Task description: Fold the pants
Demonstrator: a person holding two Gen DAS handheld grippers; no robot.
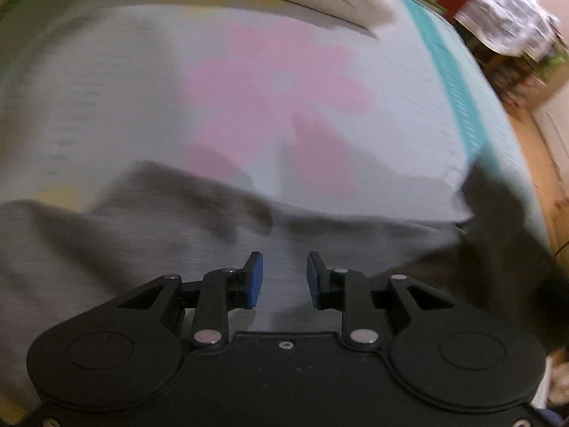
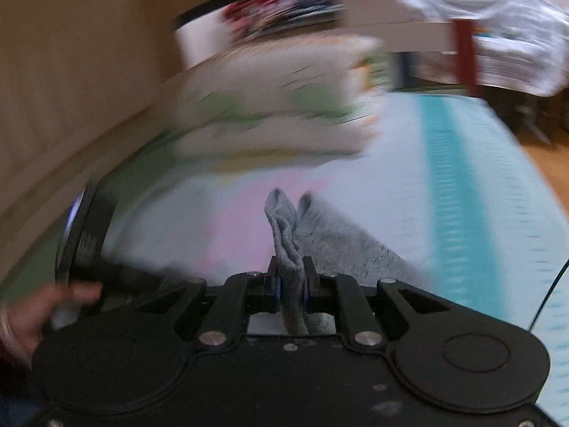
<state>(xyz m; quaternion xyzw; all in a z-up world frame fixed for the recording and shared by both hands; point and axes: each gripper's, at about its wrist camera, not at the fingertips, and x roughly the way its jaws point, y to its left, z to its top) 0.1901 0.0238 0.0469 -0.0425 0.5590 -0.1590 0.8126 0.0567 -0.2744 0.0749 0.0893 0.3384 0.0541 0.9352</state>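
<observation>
Left wrist view is pretty smeared, but the left gripper [image 1: 285, 279] hangs with its blue pads apart, nothing between them, over the grey knit pants [image 1: 177, 249] spread on a pale quilted bed cover [image 1: 124, 89] with a pink patch and a teal stripe. Over on the right, the right gripper [image 2: 291, 286] is pinched tight on a bunched fold of those pants. Folded white bedding [image 2: 277, 106] sits at the far end, wooden floor [image 2: 544, 156] beside the bed

Motion-blurred bedding [image 2: 277, 106], shelf clutter [image 1: 512, 28] indistinct
</observation>
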